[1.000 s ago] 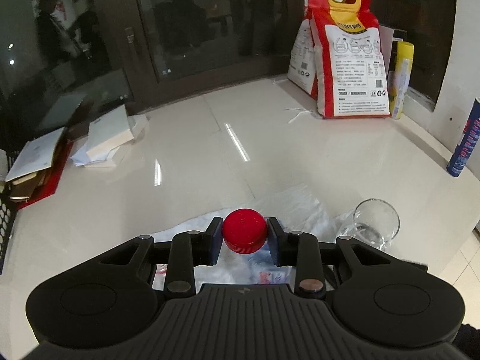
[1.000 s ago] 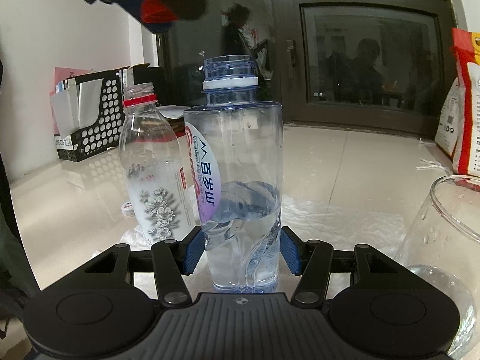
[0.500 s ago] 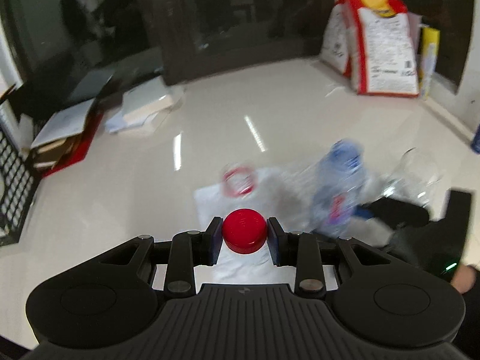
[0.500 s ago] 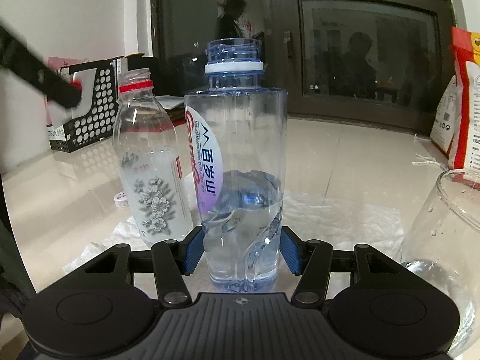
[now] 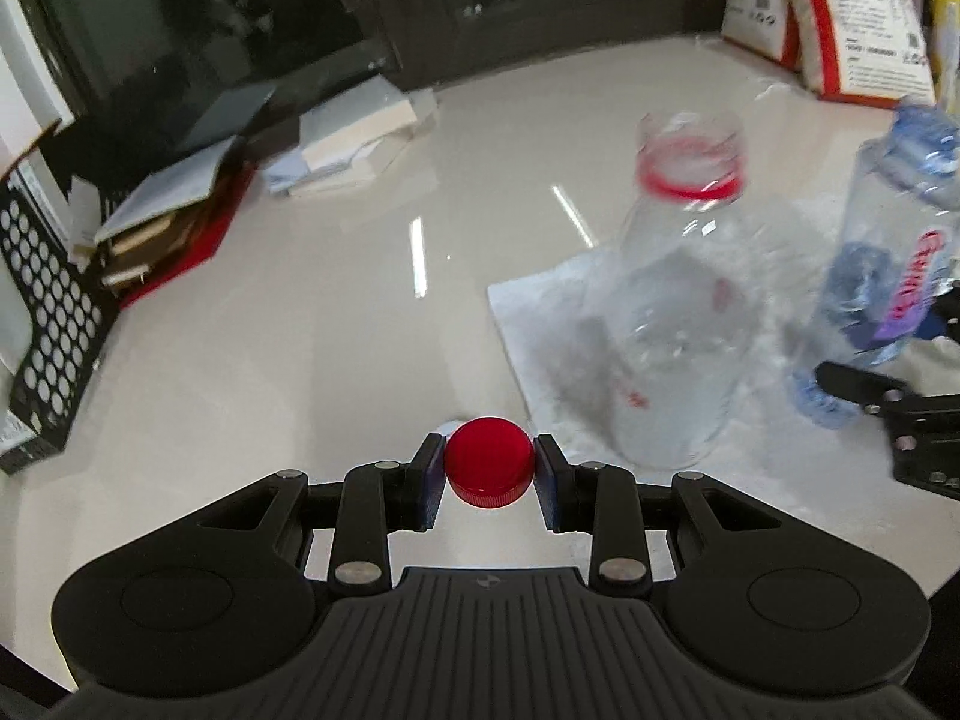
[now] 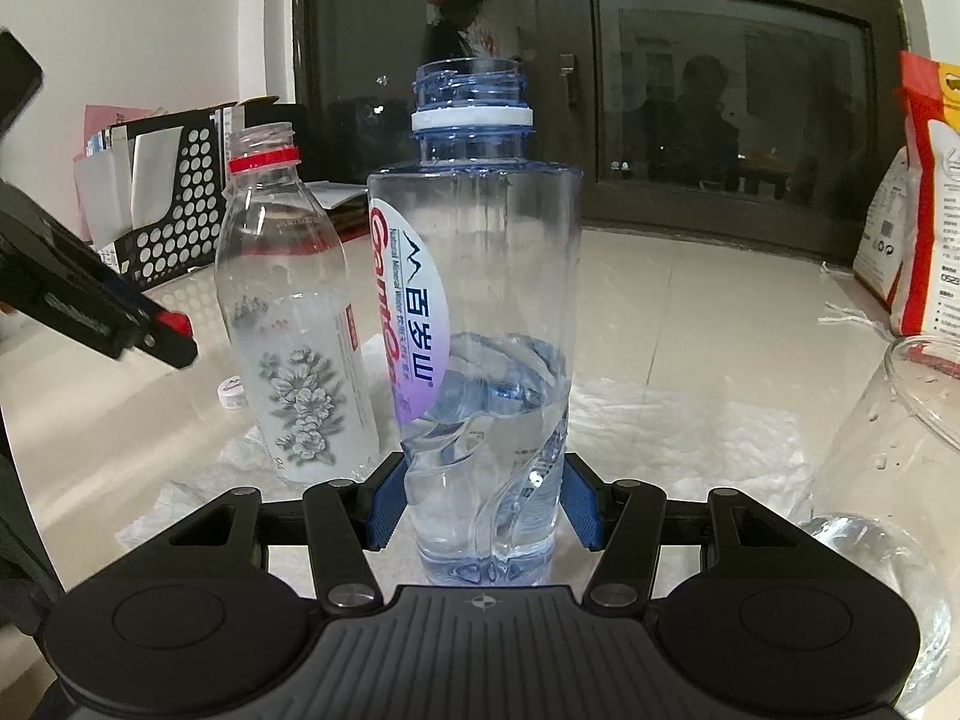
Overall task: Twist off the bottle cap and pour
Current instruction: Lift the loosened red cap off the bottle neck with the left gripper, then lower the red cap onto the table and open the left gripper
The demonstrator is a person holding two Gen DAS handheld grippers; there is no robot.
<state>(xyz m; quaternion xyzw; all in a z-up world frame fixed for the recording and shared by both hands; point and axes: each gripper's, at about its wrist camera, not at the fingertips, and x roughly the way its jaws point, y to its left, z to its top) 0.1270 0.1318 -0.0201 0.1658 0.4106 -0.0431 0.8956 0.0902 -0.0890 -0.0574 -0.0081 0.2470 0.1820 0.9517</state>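
— What has the left gripper point(image 5: 489, 474) got?

— A red cap point(image 5: 489, 463), pinched tight between its pads at lower centre of its own view.

— And the right gripper point(image 6: 485, 501)?

— Clamped on the base of the blue-tinted bottle point(image 6: 480, 324), which stands upright mid-frame, neck uncapped, partly filled.

— Anything beside it?

— A clear bottle point(image 6: 294, 324) with a red neck ring to its left, and a glass point(image 6: 894, 480) at the right edge.

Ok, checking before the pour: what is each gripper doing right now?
Left gripper: shut on the red cap.
Right gripper: shut on the blue-tinted bottle, which stands uncapped.
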